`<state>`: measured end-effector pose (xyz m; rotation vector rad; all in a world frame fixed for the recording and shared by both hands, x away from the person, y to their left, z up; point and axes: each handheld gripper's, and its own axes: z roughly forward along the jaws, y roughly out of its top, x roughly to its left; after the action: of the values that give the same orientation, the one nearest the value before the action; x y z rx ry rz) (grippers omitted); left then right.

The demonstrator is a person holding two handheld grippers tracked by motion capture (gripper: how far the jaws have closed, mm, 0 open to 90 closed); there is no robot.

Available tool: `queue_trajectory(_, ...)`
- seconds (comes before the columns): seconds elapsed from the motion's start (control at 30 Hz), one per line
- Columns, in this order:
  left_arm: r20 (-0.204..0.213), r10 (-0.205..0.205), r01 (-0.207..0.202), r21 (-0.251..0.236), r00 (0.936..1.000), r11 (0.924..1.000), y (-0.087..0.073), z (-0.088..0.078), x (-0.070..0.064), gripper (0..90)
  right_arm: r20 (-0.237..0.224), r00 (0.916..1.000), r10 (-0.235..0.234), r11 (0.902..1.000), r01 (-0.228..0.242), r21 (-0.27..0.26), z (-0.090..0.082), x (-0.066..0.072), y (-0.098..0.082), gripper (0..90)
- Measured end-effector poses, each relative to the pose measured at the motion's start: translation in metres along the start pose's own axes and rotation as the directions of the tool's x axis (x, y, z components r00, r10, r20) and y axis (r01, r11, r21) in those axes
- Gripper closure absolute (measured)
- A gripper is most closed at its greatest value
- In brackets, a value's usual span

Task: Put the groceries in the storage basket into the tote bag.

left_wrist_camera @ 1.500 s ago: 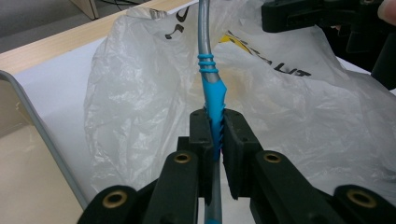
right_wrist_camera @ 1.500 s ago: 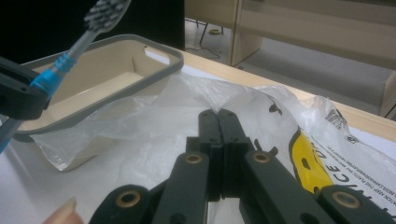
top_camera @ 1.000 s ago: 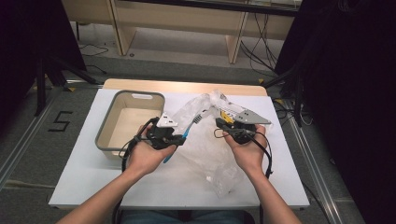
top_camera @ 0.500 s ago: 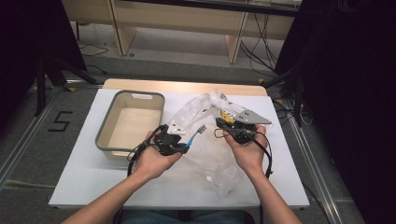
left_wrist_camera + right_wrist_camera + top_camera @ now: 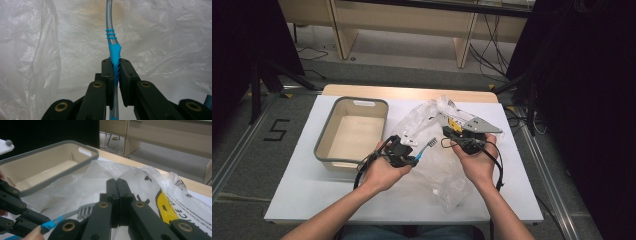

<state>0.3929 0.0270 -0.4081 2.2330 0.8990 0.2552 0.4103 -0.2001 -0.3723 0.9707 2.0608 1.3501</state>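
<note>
A toothbrush (image 5: 426, 148) with a clear and blue handle (image 5: 112, 42) is clamped by its handle in my left gripper (image 5: 413, 159), jaws shut on it (image 5: 115, 62). Its bristle head (image 5: 83, 212) points toward a crumpled clear plastic bag (image 5: 422, 122) lying in the middle of the white table. My right gripper (image 5: 448, 132) sits at the bag's upper right, jaws closed together (image 5: 116, 182) with the bag's film (image 5: 140, 177) pinched at their tips. In the left gripper view the bag (image 5: 162, 37) lies just behind the brush.
A beige bin with a grey rim (image 5: 324, 145) stands empty on the left of the table (image 5: 302, 195); its rim (image 5: 62, 167) is close to the bag. Wooden furniture and cables lie on the floor beyond the far edge.
My left hand has come down and toward the table's front with the toothbrush, whose head is now lower beside the bag. The right hand and the bag have kept still.
</note>
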Motion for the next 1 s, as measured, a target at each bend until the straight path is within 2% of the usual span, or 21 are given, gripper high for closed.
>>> queue_trajectory(0.63,-0.014,0.012,-0.011,0.048,0.9998,0.9988,0.020,0.025,-0.006,82.3,-0.018,0.9998,-0.003,1.0000,0.003,-0.003,0.001,0.004,0.001,90.0)
queue_trajectory(1.0,-0.035,0.024,-0.021,0.064,0.9991,0.9977,0.029,0.032,-0.006,82.3,-0.024,0.9997,-0.003,1.0000,0.003,0.003,0.002,0.005,0.000,90.0)
